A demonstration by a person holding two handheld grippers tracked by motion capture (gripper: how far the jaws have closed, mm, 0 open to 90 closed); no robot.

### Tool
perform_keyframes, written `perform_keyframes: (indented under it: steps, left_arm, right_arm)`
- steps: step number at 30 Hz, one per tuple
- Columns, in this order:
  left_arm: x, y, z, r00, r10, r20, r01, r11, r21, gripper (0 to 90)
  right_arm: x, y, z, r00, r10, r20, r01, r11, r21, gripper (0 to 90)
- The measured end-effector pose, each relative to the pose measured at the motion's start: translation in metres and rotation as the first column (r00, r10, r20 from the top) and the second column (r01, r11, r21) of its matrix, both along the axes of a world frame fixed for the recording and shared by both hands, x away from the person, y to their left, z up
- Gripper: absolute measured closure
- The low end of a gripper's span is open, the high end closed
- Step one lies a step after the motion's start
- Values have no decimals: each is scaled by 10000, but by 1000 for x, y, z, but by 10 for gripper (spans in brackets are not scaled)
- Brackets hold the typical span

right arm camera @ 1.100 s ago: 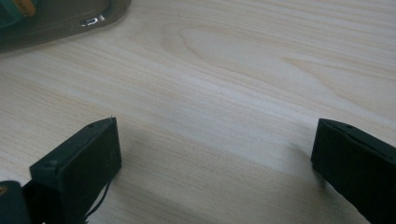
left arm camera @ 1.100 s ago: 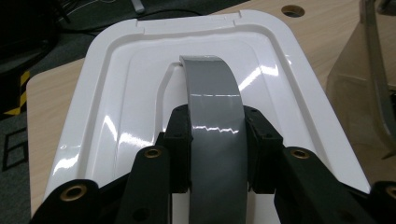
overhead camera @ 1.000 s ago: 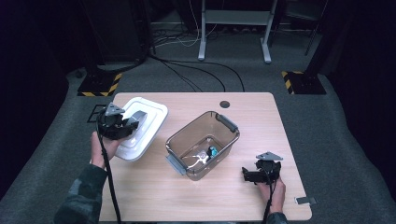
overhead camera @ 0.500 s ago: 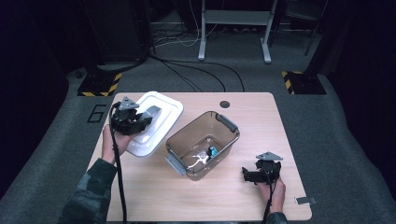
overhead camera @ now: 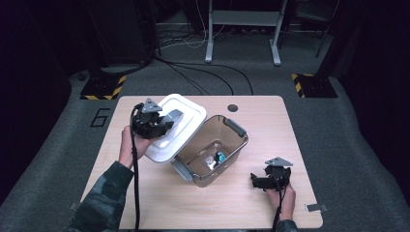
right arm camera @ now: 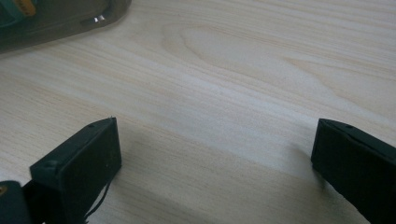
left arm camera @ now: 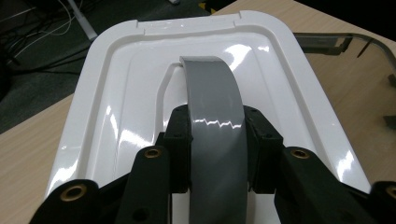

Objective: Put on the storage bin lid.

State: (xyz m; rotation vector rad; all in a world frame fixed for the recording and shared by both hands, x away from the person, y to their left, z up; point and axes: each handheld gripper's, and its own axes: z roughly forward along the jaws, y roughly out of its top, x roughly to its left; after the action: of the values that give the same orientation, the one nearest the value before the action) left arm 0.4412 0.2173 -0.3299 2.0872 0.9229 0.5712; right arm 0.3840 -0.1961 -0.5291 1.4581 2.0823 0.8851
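Above, the left tool [overhead camera: 167, 121] carries the white lid [overhead camera: 186, 126] beside the open clear bin [overhead camera: 232, 145] on the desk [overhead camera: 270, 116]. Left gripper view: jaws clench the lid's grey handle [left arm camera: 215, 116], probably for closing. Right gripper view: the right tool [right arm camera: 215, 163] rests spread, empty.
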Motion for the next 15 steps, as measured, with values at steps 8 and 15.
perform_keyframes:
  steps: [8, 15]
  left_arm:
    - [0, -23, 4, 9990, -446, 37, 446, 9990, 86, 668]
    - [2, -42, 6, 9975, -709, -25, 709, 9975, 41, 668]
  right_arm:
    - [0, 0, 0, 10000, -39, 12, 39, 10000, 29, 10]
    - [0, 0, 0, 10000, 2, 1, -2, 10000, -10, 10]
